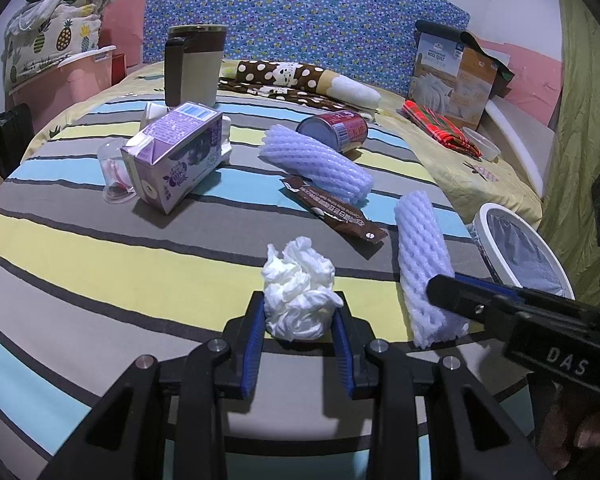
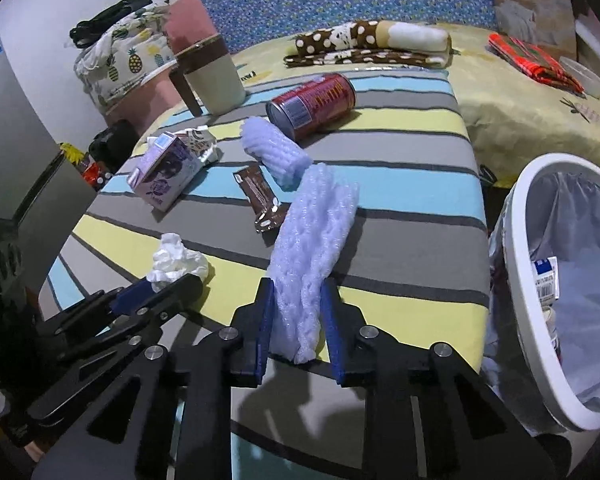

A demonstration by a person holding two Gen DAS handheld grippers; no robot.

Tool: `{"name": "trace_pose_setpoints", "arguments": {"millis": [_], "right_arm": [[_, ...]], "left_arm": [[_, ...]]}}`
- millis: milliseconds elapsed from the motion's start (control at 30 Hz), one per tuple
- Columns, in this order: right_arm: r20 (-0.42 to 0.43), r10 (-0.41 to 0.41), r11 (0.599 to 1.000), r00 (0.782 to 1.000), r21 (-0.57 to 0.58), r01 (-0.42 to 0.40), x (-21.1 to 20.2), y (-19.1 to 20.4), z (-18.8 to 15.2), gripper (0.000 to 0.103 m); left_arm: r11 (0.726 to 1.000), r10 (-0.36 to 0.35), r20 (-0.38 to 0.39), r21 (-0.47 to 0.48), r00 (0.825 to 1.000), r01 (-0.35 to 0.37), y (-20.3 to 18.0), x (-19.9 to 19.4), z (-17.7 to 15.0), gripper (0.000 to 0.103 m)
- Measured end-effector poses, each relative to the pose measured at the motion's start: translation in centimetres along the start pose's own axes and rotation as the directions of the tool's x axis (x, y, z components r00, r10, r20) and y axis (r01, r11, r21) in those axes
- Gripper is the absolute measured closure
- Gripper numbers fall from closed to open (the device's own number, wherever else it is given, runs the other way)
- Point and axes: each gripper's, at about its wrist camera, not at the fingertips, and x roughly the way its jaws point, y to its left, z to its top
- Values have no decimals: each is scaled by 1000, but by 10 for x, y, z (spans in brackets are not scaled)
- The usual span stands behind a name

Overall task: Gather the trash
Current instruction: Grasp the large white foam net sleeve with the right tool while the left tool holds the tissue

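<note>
My left gripper [image 1: 299,312] is shut on a crumpled white tissue [image 1: 298,290] that rests on the striped board [image 1: 100,256]. My right gripper [image 2: 298,300] is shut on the near end of a pale purple foam net sleeve [image 2: 314,232], also in the left wrist view [image 1: 424,264]. A second foam sleeve [image 1: 316,162], a brown snack wrapper [image 1: 334,210], a purple drink carton [image 1: 176,154] and a red can [image 1: 336,128] lie further out on the board. The white bin [image 2: 540,292] with a liner stands right of the board.
A brown and cream mug [image 1: 194,66] stands at the board's far end. A clear plastic cup [image 1: 114,176] lies by the carton. Behind is a bed with a dotted brown blanket [image 1: 300,78], a red plaid cloth [image 1: 440,126] and boxes [image 1: 452,76].
</note>
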Motion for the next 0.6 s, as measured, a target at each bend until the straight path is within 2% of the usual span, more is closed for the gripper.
{"name": "trace_pose_setpoints", "arguments": {"millis": [200,600], "right_arm": [[41,-7,1000,999,-17,8,-16,-2,0,82],[143,-28,1000,989,-4,28,-56,-18,-6,82]], "left_arm": [[999,11,12,39,1000,-12,-8,-5,-2,70],[996,-49,40,76,998,46,-37,-35,3,70]]}}
